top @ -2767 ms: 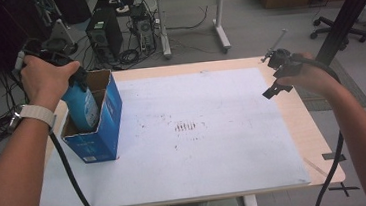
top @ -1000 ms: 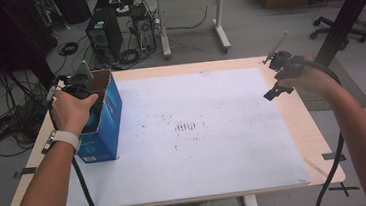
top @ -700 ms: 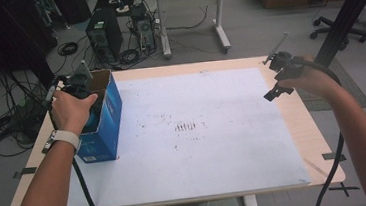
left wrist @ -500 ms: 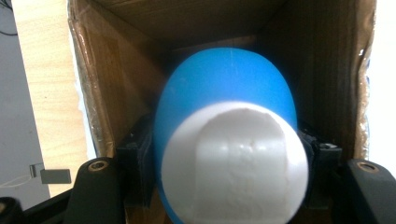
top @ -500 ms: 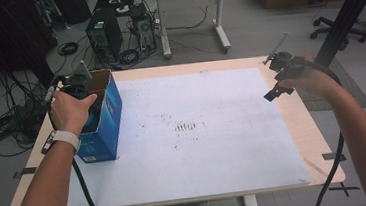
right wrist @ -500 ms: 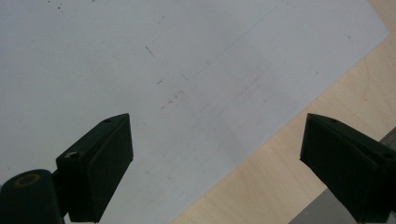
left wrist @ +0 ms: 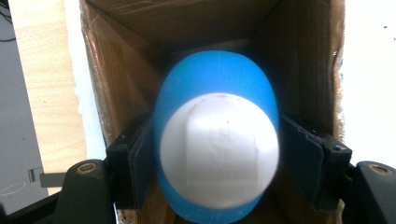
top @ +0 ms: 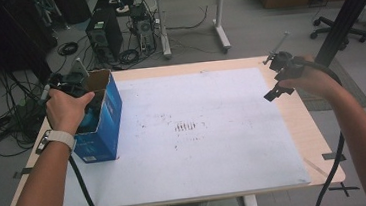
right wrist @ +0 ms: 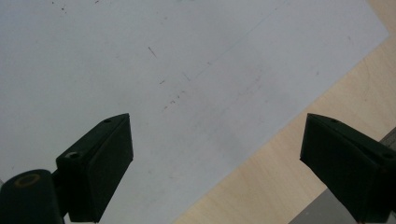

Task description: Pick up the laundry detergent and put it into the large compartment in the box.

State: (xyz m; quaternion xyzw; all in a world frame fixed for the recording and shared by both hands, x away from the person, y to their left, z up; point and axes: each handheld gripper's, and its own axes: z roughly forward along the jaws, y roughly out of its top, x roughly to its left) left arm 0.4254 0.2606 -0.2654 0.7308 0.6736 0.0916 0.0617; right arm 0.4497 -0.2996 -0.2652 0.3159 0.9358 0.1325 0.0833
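The blue rounded plastic bottle with a white end sits down inside the open blue cardboard box, which stands near the left edge of the worktop. From the left gripper view the bottle's white end faces the camera, with the brown inner walls of the box around it on all sides.

The left hand-held gripper reaches down into the mouth of the box, its black jaws on either side of the bottle. Its jaws have just been opening: the bottle is between them, but the pads stand a little off its sides, with a narrow gap showing on the right and the left pad at most just beside the blue wall. In the high view the person's left hand, a pale watch strap on the wrist, is over the box top and covers the gripper.

Well apart, above the worktop's right edge, the right hand-held gripper hangs in the air with its jaws wide apart and nothing between them. Below it lies the white sheet covering most of the pale wooden worktop.
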